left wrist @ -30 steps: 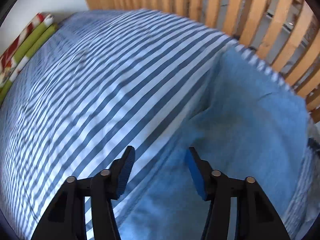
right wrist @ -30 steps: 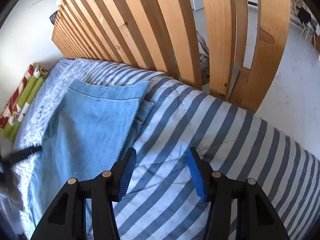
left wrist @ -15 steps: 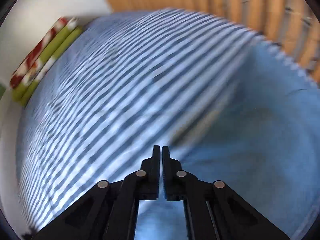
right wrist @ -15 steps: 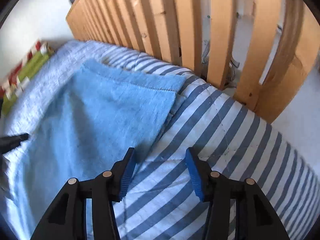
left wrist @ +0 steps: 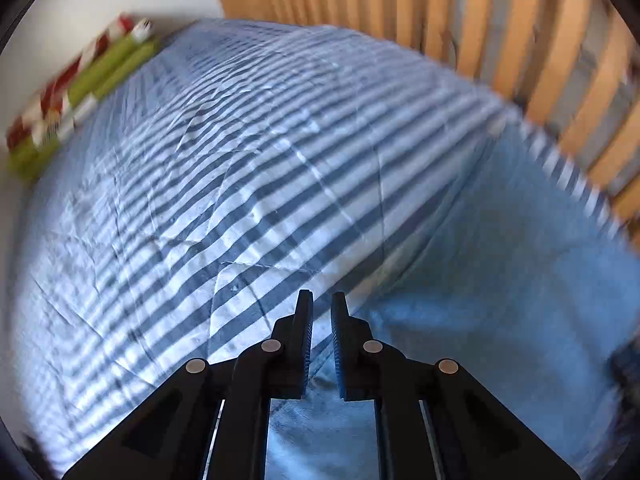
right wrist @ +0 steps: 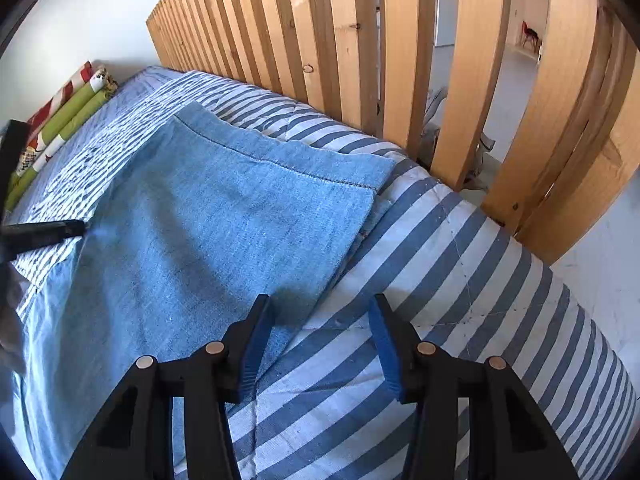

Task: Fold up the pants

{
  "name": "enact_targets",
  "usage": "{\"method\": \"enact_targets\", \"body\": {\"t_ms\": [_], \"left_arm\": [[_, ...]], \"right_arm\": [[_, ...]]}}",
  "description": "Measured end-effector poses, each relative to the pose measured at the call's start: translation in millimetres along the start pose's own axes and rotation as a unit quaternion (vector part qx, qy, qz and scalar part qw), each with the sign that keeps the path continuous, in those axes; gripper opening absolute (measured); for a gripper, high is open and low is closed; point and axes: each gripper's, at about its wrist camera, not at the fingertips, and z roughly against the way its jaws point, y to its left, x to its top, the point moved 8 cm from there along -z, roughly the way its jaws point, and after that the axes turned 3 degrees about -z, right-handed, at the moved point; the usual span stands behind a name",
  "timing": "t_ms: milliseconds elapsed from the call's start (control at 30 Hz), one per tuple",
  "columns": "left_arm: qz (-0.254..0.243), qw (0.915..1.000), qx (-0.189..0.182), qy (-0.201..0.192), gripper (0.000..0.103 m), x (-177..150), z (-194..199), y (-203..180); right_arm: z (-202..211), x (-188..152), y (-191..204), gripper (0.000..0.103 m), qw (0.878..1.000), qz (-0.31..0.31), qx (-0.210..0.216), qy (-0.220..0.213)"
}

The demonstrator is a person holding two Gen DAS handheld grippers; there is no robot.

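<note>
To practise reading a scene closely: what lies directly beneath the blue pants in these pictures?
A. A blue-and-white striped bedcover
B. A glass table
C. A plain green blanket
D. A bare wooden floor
A: in the right wrist view the pants lie spread flat on the blue-and-white striped bedcover, whose stripes show along their edges, with the wooden slat railing standing behind the bed.
</note>
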Motion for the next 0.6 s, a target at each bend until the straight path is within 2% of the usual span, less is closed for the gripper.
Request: {"method": "enact_targets", "body": {"t_ms": [67, 100, 200, 233, 267, 300, 333, 367, 400, 433, 467, 500, 533, 600], "left_arm": [[-0.014, 0.9994, -0.018, -0.024, 0.01, 8.8, 8.9, -15.5], [-0.028, 0.9981, -0.044, -0.032, 0.01, 11.8, 13.2, -31.4], [-0.05, 0.9914, -0.115, -0.035, 0.011, 23.0, 8.1, -78.2], [-0.059, 0.9898, -0.126, -0.03, 0.015, 20.7, 9.0, -94.9], [-0.076, 0.9912, -0.106, -0.021, 0.016, 19.7, 3.0, -104.1], [-0.097, 0.9937, -0.055, -0.008, 0.016, 17.2, -9.1, -103.9], [-0.112, 0.9931, -0.032, -0.01, 0.019, 15.3, -13.3, -103.2], [-0.119, 0.9923, -0.026, -0.023, 0.023, 15.5, -9.5, -100.0], [-0.116, 0.993, 0.007, -0.021, 0.023, 14.2, -10.6, -85.6], [-0.107, 0.9937, 0.03, -0.015, 0.03, 12.1, -10.3, -71.6], [-0.097, 0.9944, 0.041, -0.01, 0.047, 6.3, -8.8, -56.5], [-0.084, 0.9954, 0.046, -0.006, 0.053, -0.9, -5.5, -40.4], [-0.076, 0.9955, 0.056, 0.002, 0.056, -8.9, -1.8, -25.1], [-0.051, 0.9937, 0.097, 0.026, 0.053, -34.3, 10.0, 23.8]], "right_arm": [[1.5, -0.3, -3.1, 0.045, 1.0, 0.0, -0.005, -0.002], [3.8, -0.5, -5.2, 0.045, 1.0, -0.001, -0.006, -0.003], [5.8, -8.3, -12.7, 0.045, 1.0, -0.005, -0.003, -0.002], [2.5, -9.8, -17.8, 0.045, 1.0, -0.009, 0.002, 0.001], [-0.6, -8.4, -17.9, 0.045, 1.0, -0.011, 0.005, 0.003], [1.3, -6.9, -19.2, 0.045, 1.0, -0.008, 0.004, 0.003], [-7.0, -8.7, -14.5, 0.045, 1.0, -0.005, 0.002, 0.003], [-6.4, -7.9, -15.4, 0.046, 1.0, -0.003, -0.001, 0.003], [-8.8, -7.1, -13.3, 0.048, 1.0, -0.002, -0.003, 0.003], [-9.1, -7.2, -14.6, 0.049, 1.0, -0.002, -0.003, 0.006], [-8.4, -6.0, -16.2, 0.049, 1.0, -0.003, -0.002, 0.008], [-9.5, -4.1, -16.4, 0.049, 1.0, -0.005, -0.001, 0.011], [-10.0, -4.5, -18.4, 0.049, 1.0, -0.008, -0.002, 0.014], [-14.0, -1.7, -15.6, 0.049, 1.0, -0.011, -0.006, 0.018]]}}
